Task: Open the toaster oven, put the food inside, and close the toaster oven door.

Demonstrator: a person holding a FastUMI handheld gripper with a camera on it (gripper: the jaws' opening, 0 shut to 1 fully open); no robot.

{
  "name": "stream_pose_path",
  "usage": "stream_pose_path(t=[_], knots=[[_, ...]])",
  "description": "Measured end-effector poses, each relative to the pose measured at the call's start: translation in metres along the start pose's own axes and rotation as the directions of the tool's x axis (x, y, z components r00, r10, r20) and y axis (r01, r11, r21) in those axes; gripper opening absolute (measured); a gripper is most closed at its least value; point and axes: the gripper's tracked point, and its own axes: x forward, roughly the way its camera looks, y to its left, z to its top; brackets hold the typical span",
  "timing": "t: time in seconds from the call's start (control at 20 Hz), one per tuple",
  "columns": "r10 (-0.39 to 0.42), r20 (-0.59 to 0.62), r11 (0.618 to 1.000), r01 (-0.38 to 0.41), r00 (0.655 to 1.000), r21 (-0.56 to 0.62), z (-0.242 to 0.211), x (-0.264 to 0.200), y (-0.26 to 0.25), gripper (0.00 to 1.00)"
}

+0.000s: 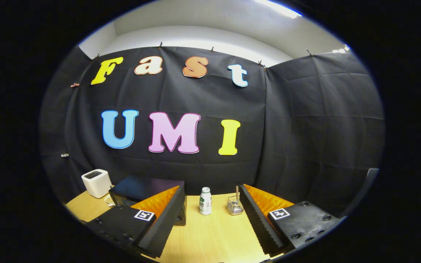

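Wooden table [214, 233] w/ the dark toaster oven [143, 190] at its back-left, partly behind one finger of the gripper [207, 223], whose fingers are spread wide apart on nothing; small bottle [205, 201] just right of oven, so next move prob. swings left.

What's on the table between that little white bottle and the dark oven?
Nothing: in the gripper view, only bare wooden table separates the bottle from the toaster oven. The gripper hangs open, jaws wide apart.
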Motion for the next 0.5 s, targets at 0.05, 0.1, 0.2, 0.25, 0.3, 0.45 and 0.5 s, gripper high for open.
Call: stream_pose_path(t=[0.05,0.1,0.2,0.25,0.3,0.45,0.5], knots=[[-0.008,0.003,1.0,0.008,1.0,0.015,0.002,-0.001,-0.002,0.98],[-0.014,0.008,1.0,0.014,1.0,0.023,0.004,-0.001,-0.003,0.98],[-0.01,0.013,0.999,0.01,1.0,0.033,0.007,0.001,0.001,0.98],[-0.002,0.017,0.999,0.002,1.0,0.036,0.008,0.001,0.005,0.98],[0.004,0.02,0.999,-0.005,1.0,0.039,0.009,0.002,0.009,0.98],[0.028,0.032,0.999,-0.029,0.999,0.04,0.014,0.002,0.021,0.98],[0.038,0.037,0.998,-0.039,0.999,0.039,0.016,0.003,0.025,0.98]])
